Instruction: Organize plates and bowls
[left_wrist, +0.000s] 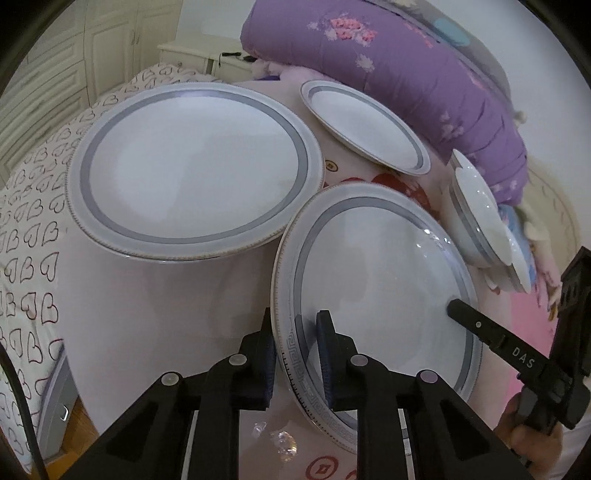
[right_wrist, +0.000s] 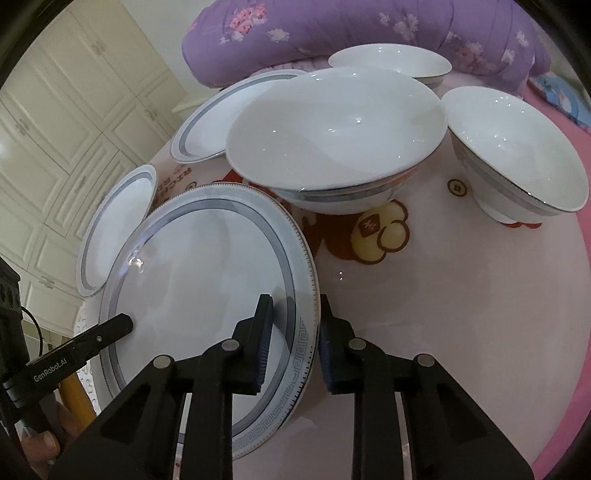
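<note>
Left wrist view: the near plate (left_wrist: 380, 302), a large white dinner plate with a grey band and a key-pattern rim, lies on the pink printed tablecloth (left_wrist: 166, 302) at the front of the table, and both claws have it by opposite edges. The left gripper (left_wrist: 295, 343) straddles the rim, one blue pad under the outer edge and the other on the upper face, the jaws drawn nearly together and pinching the rim. In the right wrist view the right gripper (right_wrist: 293, 339) does the same on the far side of the same plate (right_wrist: 207, 280), its pads narrowed onto the patterned rim. The plate looks like glazed porcelain: stiff, fairly heavy for its thinness, slick under the pads and quick to chip or break if dropped or knocked against its neighbours. The rim is the only sensible hold, and two opposed grips should keep it level; I judge a one-sided pinch would let it tilt and slide. Just beyond it sits a second large plate (left_wrist: 192, 170), its edge close to or touching the held one, with a smaller plate (left_wrist: 365, 125) behind. To the right stand a large bowl (right_wrist: 332, 140), a second bowl (right_wrist: 517, 155) apart from it, and a third (right_wrist: 391, 62) near the purple quilt (right_wrist: 369, 26).
</note>
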